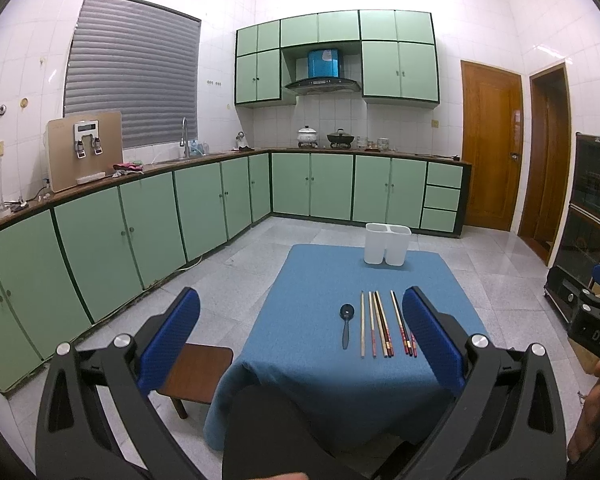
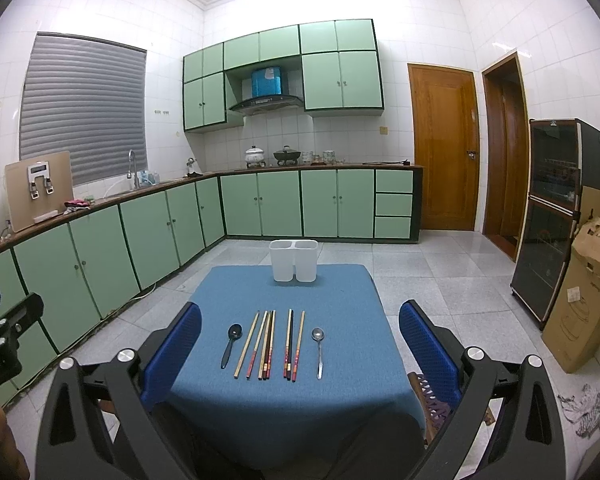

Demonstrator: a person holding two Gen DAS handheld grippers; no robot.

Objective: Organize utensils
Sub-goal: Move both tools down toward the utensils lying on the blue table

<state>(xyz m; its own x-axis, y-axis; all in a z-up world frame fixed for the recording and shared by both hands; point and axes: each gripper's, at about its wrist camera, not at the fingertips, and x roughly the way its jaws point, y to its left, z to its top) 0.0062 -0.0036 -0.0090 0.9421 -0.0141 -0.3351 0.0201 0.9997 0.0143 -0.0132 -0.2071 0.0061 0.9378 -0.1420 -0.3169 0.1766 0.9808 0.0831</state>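
A low table with a blue cloth point(image 2: 332, 304) holds a row of utensils: a black spoon point(image 2: 230, 344), several chopsticks point(image 2: 268, 344) and a metal spoon point(image 2: 319, 350). A white two-compartment holder point(image 2: 294, 261) stands at the table's far edge. In the left wrist view the black spoon point(image 1: 346, 325), chopsticks point(image 1: 384, 322) and holder point(image 1: 387, 244) show; the metal spoon is hidden behind the right finger. My left gripper point(image 1: 300, 320) is open and empty, above the table's near left. My right gripper point(image 2: 300, 328) is open and empty, above the near edge, centred on the utensils.
A small brown stool point(image 1: 196, 372) stands left of the table. Green kitchen cabinets point(image 2: 148, 236) run along the left and back. A dark cabinet point(image 2: 556, 216) and cardboard box point(image 2: 584, 296) stand at the right. A patterned stool point(image 2: 432, 404) sits by the table's right corner.
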